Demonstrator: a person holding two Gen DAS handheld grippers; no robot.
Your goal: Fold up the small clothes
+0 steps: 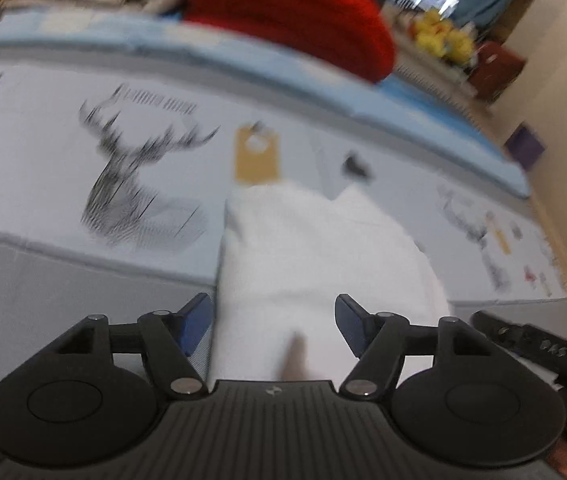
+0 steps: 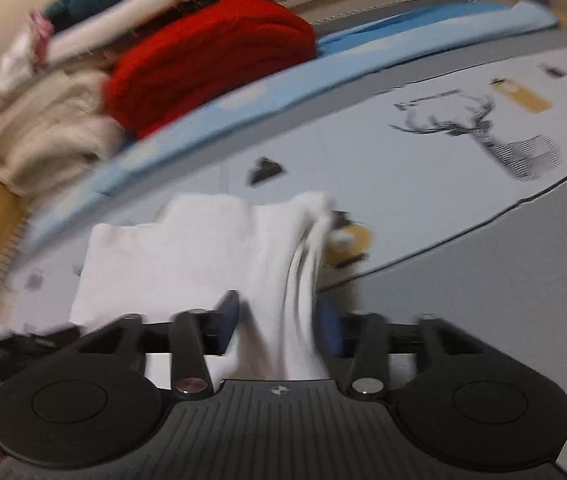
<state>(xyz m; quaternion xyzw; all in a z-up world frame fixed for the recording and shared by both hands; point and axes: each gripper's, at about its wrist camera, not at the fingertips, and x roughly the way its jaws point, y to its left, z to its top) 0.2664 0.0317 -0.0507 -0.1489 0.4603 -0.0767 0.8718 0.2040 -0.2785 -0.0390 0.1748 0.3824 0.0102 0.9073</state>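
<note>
While the white garment [image 1: 315,264] is spread on the printed sheet [image 1: 43,184] just ahead of both tools, the left gripper [image 1: 273,322] is held over its near edge with its jaws apart and nothing pinched. The right gripper [image 2: 279,322] is seen with a raised fold of the same cloth between its blue pads [image 2: 329,330], but whether they press it cannot be told. A red blanket [image 2: 207,60] is piled well beyond.

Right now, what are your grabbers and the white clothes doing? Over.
Left gripper open over the white garment. Right gripper straddles its folded edge; grip unclear. Nothing blocking.
</note>
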